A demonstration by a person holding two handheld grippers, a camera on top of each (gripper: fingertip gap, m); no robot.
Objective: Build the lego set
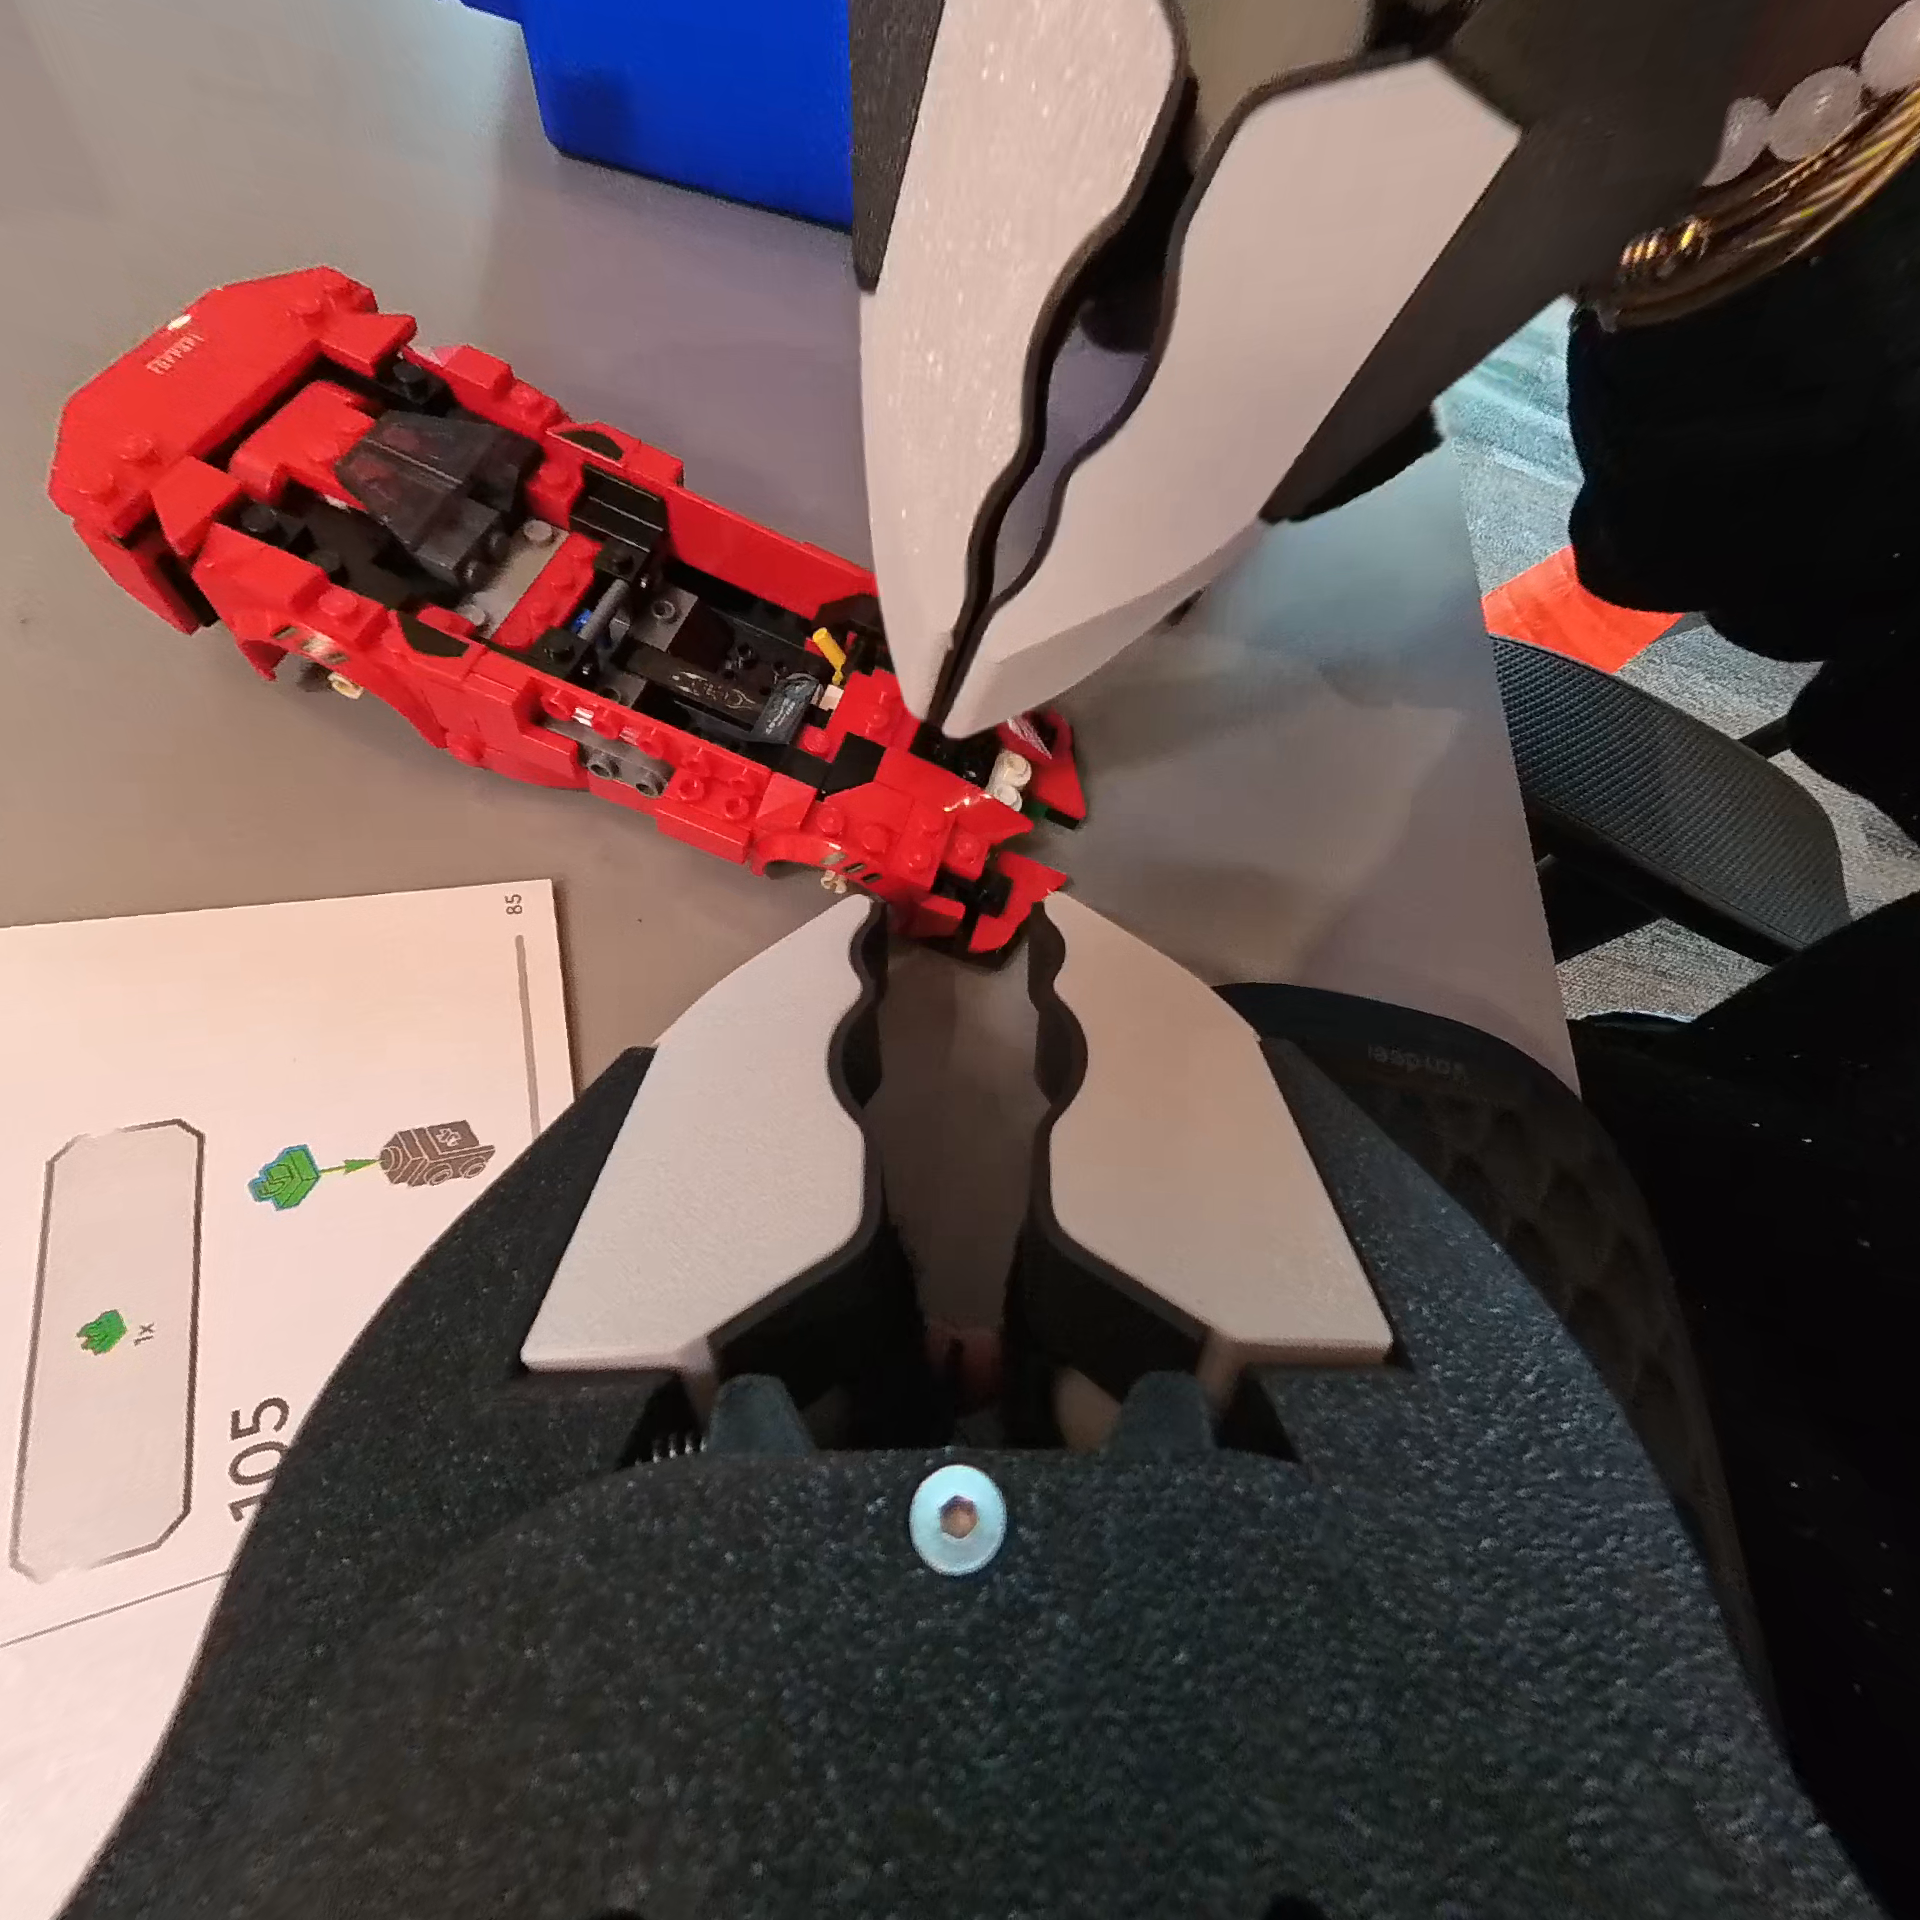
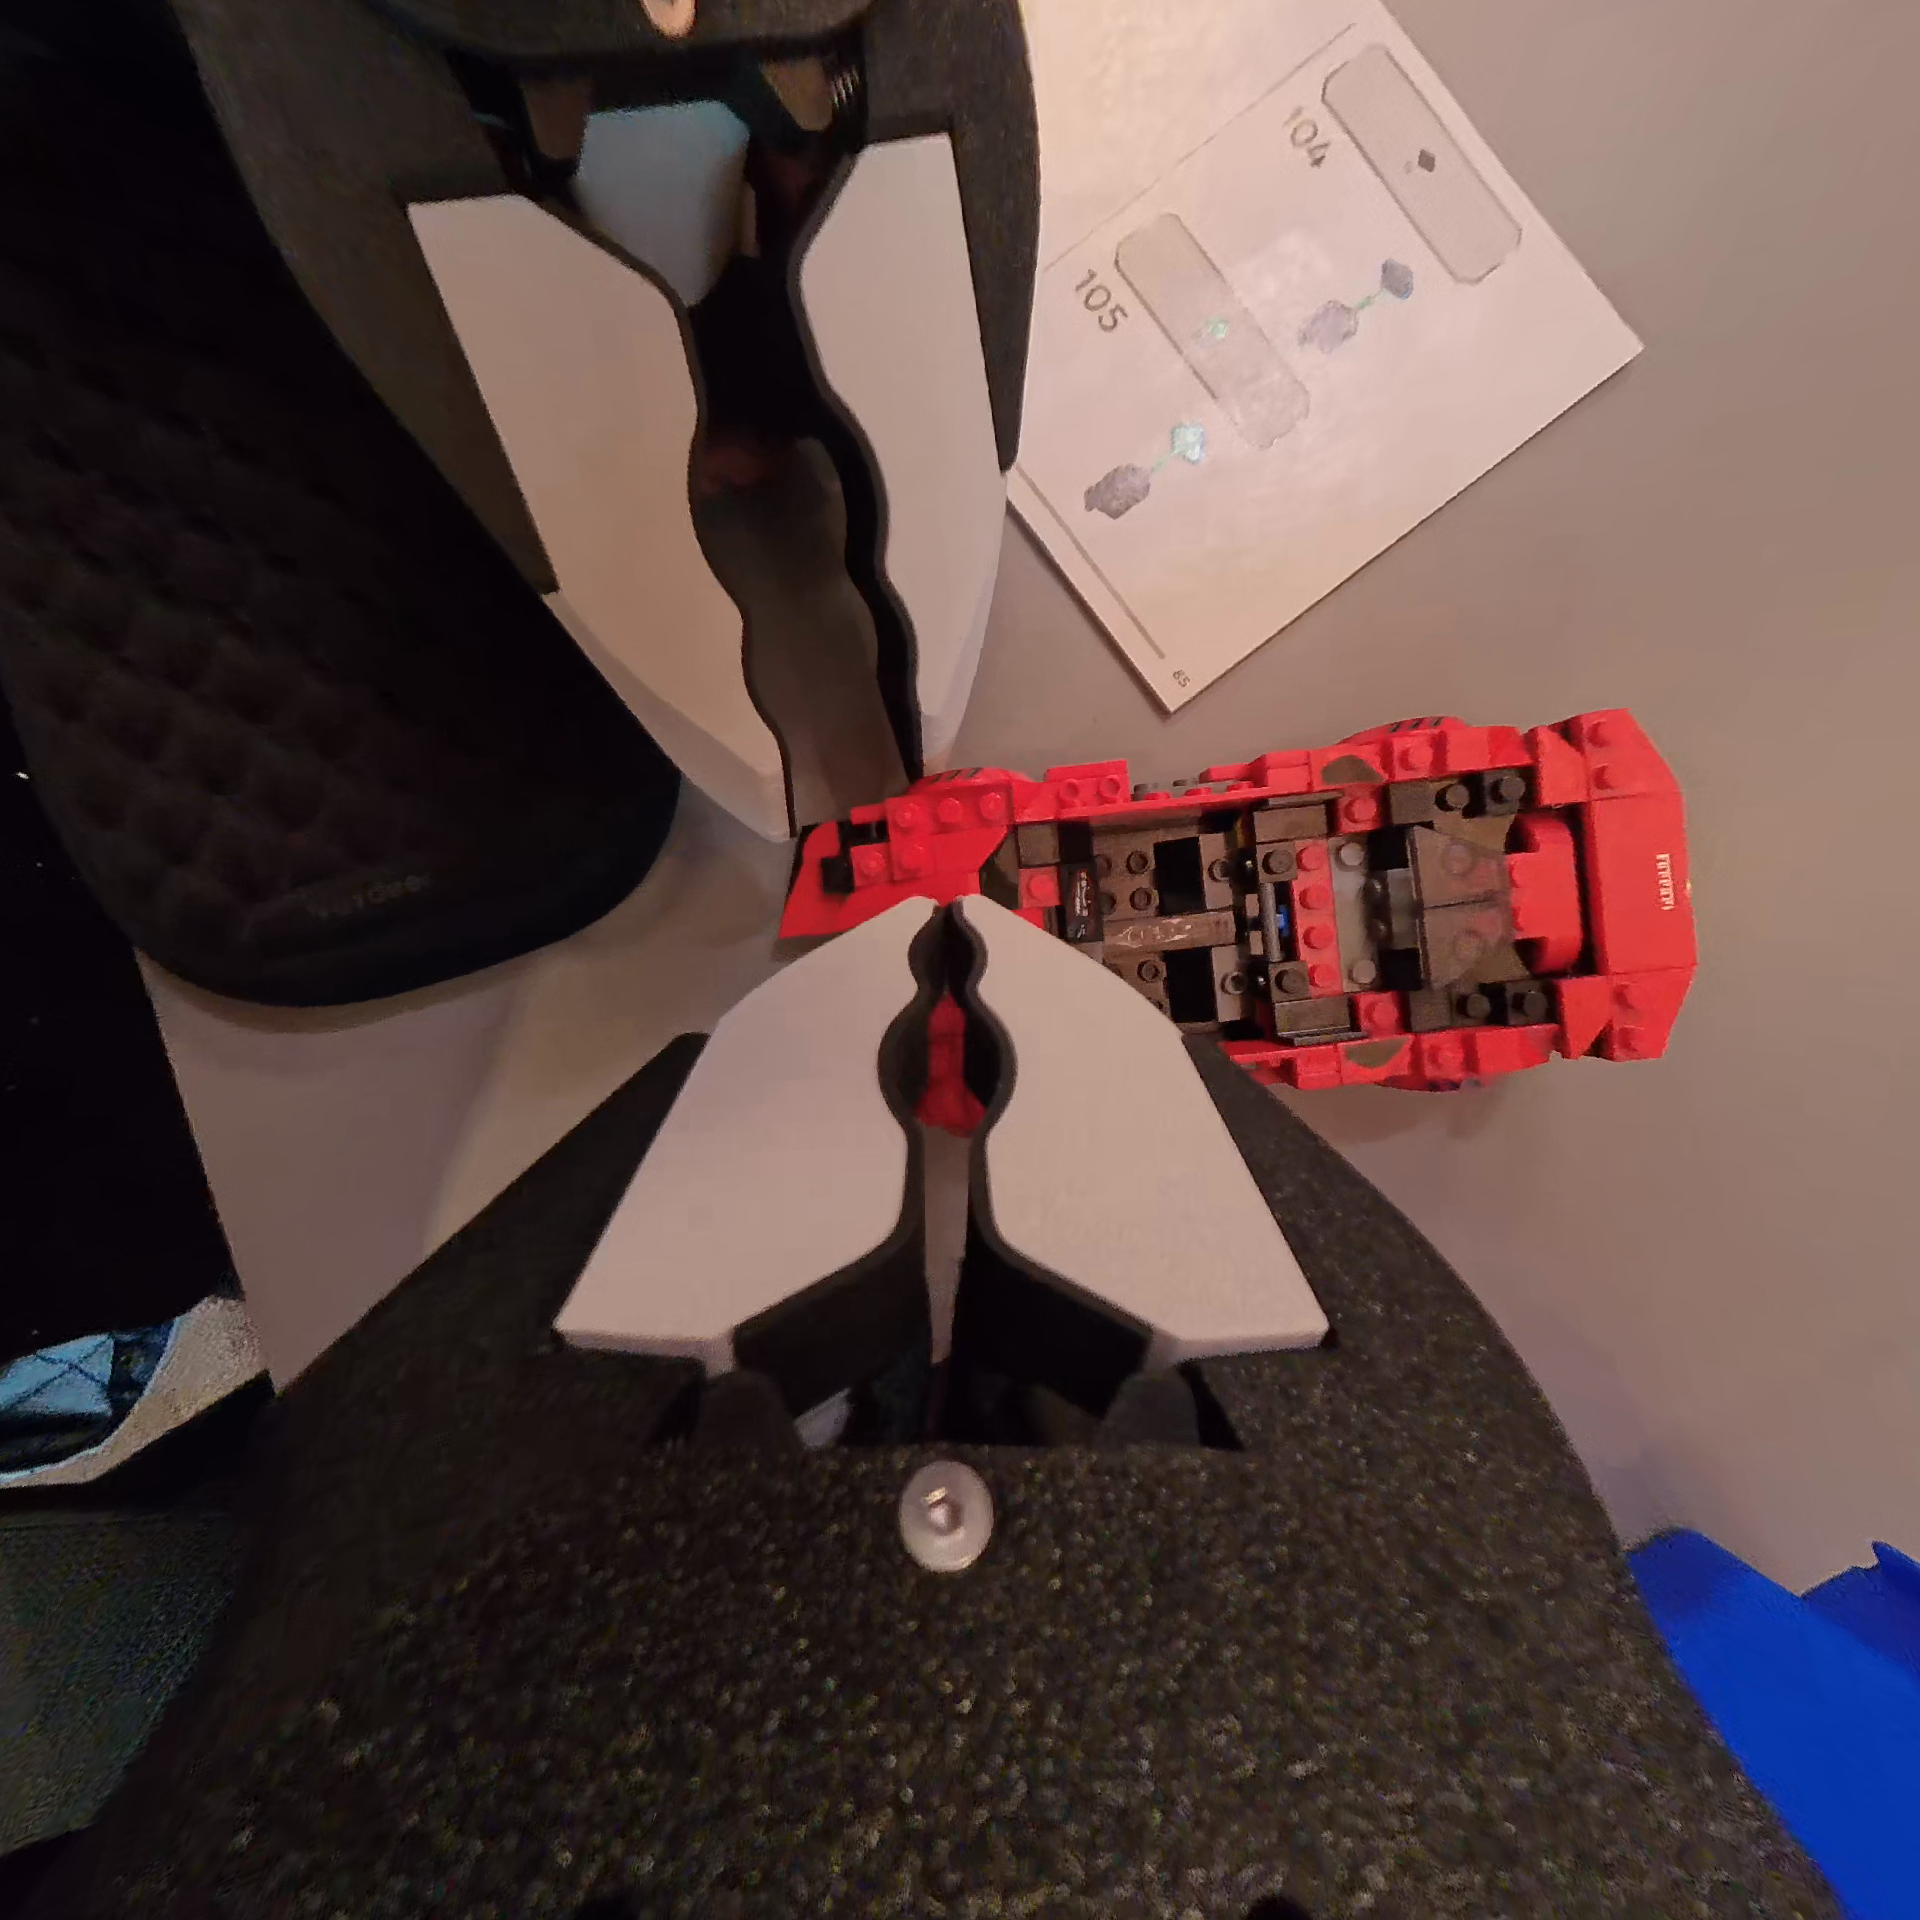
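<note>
The red lego car (image 1: 540, 613) lay on the tabletop (image 1: 260, 810), its long axis running away from both tools. The left hand-held gripper (image 1: 956, 914), parted, bracketed its near end; the right hand-held gripper (image 2: 948, 914), pinched together, pressed just beside.

A plain grey tabletop (image 1: 312, 166) carries everything. A half-built red Lego car (image 1: 499, 582) lies on it, roof open, its near end between the two pairs of fingers: just ahead of the left gripper's fingers (image 1: 727, 1122) and under the tips of the right gripper's fingers (image 1: 935, 416). An open instruction sheet (image 1: 260, 1195) lies flat left of the left fingers, near the car. A blue bin (image 1: 686, 94) stands beyond the car, left of the right fingers.
</note>
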